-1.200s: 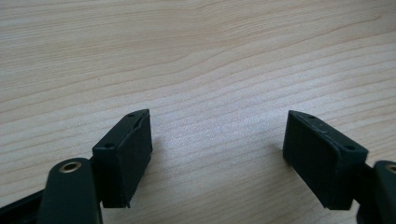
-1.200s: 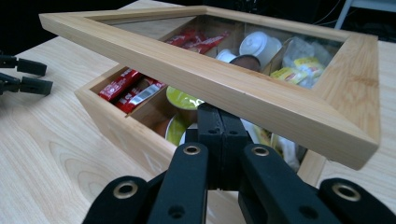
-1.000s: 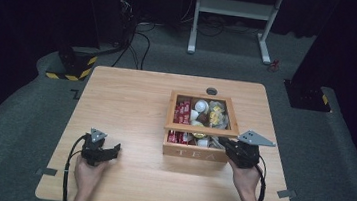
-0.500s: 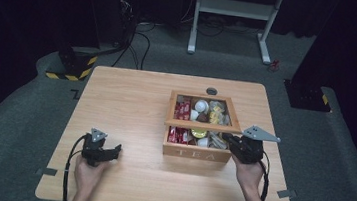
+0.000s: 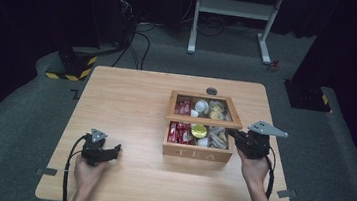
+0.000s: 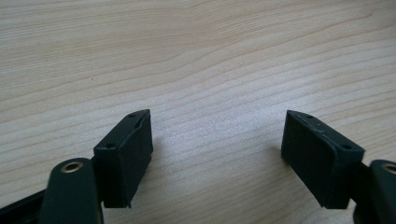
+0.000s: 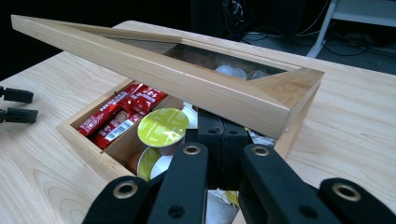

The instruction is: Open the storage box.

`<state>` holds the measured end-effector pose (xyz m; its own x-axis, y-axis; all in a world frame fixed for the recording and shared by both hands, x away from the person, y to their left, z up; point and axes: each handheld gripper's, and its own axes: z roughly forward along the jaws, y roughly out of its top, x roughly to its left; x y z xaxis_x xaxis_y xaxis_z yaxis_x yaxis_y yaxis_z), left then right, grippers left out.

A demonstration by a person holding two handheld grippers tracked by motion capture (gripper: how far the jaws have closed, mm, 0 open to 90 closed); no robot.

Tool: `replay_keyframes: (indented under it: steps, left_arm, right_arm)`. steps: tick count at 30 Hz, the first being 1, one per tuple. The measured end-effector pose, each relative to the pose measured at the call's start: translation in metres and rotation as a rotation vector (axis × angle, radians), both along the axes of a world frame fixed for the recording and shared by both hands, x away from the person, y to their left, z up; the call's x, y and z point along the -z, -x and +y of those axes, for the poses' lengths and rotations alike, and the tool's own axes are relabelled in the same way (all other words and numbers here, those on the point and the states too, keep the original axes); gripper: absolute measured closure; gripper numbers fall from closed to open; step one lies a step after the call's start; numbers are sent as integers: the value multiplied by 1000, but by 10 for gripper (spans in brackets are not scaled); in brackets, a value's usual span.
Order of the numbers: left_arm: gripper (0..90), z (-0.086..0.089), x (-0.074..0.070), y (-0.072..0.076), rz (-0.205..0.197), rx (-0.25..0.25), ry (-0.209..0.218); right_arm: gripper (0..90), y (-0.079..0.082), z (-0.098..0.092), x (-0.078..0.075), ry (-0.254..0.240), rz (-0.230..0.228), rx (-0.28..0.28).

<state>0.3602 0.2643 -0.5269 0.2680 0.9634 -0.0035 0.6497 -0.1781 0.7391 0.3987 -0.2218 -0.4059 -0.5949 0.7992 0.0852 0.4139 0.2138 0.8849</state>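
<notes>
Tea box lid (image 7: 187,86) is propped tilted, long axis across the box, by the closed right claw (image 7: 223,135); left claw (image 6: 217,154) is parted, empty, jaws just closing.

You have one wooden table (image 5: 131,100) in front of you, and on it stands one wooden tea box (image 5: 196,152) with one glass-paned lid (image 7: 154,70). You hold two grippers: one left gripper (image 5: 110,151) and one right gripper (image 5: 233,134). Inside the box, in the right gripper view, you can count two capsules with yellow-green tops (image 7: 162,127). The red sachets (image 7: 119,114) look like three or four there, but the exact number I cannot tell. Other pale capsules (image 5: 201,105) lie under the lid, too blurred for counting. One small dark round thing (image 5: 211,91) sits on the table behind the box.
</notes>
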Motion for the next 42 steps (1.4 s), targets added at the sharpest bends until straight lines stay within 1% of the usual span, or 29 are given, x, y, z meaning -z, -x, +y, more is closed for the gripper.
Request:
replay_keyframes:
  steps: [2, 5, 6, 7, 8, 9, 10, 11, 12, 13, 14, 17, 18, 19, 20, 21, 25, 27, 30, 31, 33, 34, 36, 38, 39, 40, 42]
  left_arm:
    - [264, 0, -1, 0, 1, 6, 9]
    - [279, -3, -3, -1, -10, 14, 17]
    - [296, -4, -6, -1, -19, 29, 23]
    - [307, -4, -6, -1, -19, 29, 23]
    - [307, -5, -8, 0, -28, 37, 33]
    - [318, -7, -10, 0, -34, 45, 34]
    - [325, -9, -13, 0, -47, 63, 42]
    - [325, -10, -14, 0, -44, 75, 48]
    - [323, -10, -14, 0, -44, 75, 48]
    - [323, -13, -16, -1, -43, 93, 60]
    - [317, -15, -17, -1, -44, 106, 62]
    - [315, -20, -20, -1, -55, 132, 63]
    - [317, -21, -21, -1, -54, 138, 67]
    - [329, -24, -23, -1, -62, 158, 80]
    - [330, -24, -23, -1, -62, 158, 80]
    - [330, -26, -23, -1, -60, 163, 92]
    - [328, -33, -26, -2, -53, 192, 74]
    - [321, -37, -29, -4, -46, 206, 81]
    - [306, -47, -34, -6, -48, 232, 100]
    - [302, -47, -34, -6, -48, 232, 100]
    - [297, -54, -37, -9, -50, 247, 110]
    - [297, -56, -39, -10, -50, 257, 108]
    - [295, -61, -41, -11, -53, 269, 125]
    - [293, -68, -44, -12, -52, 287, 118]
    - [293, -70, -45, -12, -52, 290, 124]
    - [292, -75, -48, -13, -55, 308, 126]
    - [289, -78, -49, -14, -57, 312, 131]
  right_arm:
    - [900, 0, 0, 0, -1, 2, 2]
    - [900, -2, 0, -3, -1, 1, 4]
    - [900, -3, -1, -4, -6, 2, 3]
    - [900, -3, -1, -4, -6, 2, 3]
    - [900, -3, -1, -5, -7, 0, 3]
    - [900, -4, -1, -6, -7, 2, 4]
    - [900, -5, -1, -7, -9, 1, 4]
    - [900, -5, -2, -8, -9, 2, 4]
    - [900, -5, -2, -8, -9, 2, 4]
    - [900, -6, -2, -8, -11, 5, 8]
    - [900, -7, -2, -9, -11, 3, 3]
    - [900, -8, -2, -10, -11, 3, 0]
    - [900, -9, -3, -11, -12, 4, -1]
    - [900, -9, -2, -12, -11, 4, 0]
    - [900, -9, -2, -12, -11, 4, 0]
    - [900, -9, -2, -13, -12, 7, 2]
    - [900, -11, -2, -15, -9, 6, 2]
    - [900, -12, -2, -15, -9, 3, 0]
    - [900, -13, -2, -16, -14, 7, 1]
    - [900, -13, -2, -16, -14, 7, 1]
    - [900, -15, -1, -16, -10, 9, 0]
    - [900, -15, -1, -16, -10, 9, 0]
    - [900, -16, -1, -17, -14, 13, 1]
    - [900, -17, -1, -18, -15, 12, -2]
    - [900, -17, -1, -18, -15, 12, -2]
    - [900, -18, -1, -18, -12, 15, -1]
    - [900, -18, -1, -19, -15, 12, -2]
